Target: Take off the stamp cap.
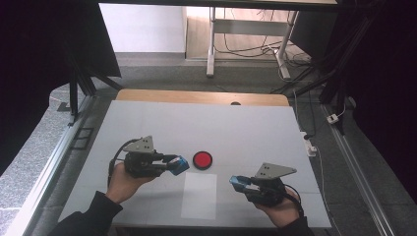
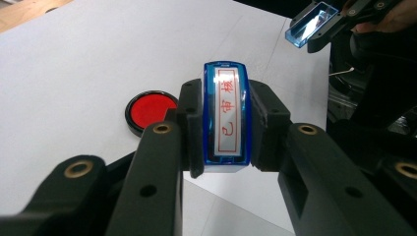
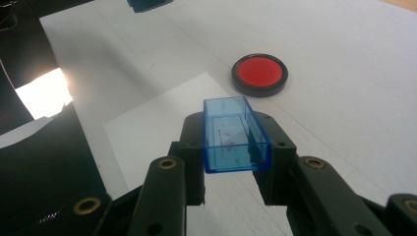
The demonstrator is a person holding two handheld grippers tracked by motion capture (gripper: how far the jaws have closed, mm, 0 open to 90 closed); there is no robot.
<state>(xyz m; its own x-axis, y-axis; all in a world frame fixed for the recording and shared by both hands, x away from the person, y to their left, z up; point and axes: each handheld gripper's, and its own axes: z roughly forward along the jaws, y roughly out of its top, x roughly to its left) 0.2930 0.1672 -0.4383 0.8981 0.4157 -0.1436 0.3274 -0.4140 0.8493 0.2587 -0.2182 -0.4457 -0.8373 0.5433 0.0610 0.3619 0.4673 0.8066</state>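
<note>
High view: my left gripper (image 1: 180, 164) sits at lower left of centre, its jaws pinching the blue stamp (image 1: 180, 164), which points right toward the red ink pad (image 1: 202, 160). The ink pad lies near the middle of the frame on the white table (image 1: 246, 128), just right of the stamp and apart from it. My right gripper (image 1: 239, 183) is at lower right, its jaws pinching the clear blue cap (image 1: 239, 183), which points left. A white sheet of paper (image 1: 199, 195) lies flat between my two hands, just below the ink pad.

Left gripper view: my left gripper's black jaws rise from the bottom edge and press on both long sides of the stamp at centre (image 2: 226, 118); its face, white with red characters inside a red border, is turned toward the camera. The ink pad (image 2: 150, 109) lies left of centre on the table. The cap (image 2: 311, 24) appears at upper right, held in the other gripper.

Right gripper view: my right gripper's jaws clamp the cap at centre (image 3: 235, 133), its open side up. The ink pad (image 3: 259, 73) lies above and right of centre, well apart; the paper (image 3: 162, 128) lies beneath and left of the cap.
</note>
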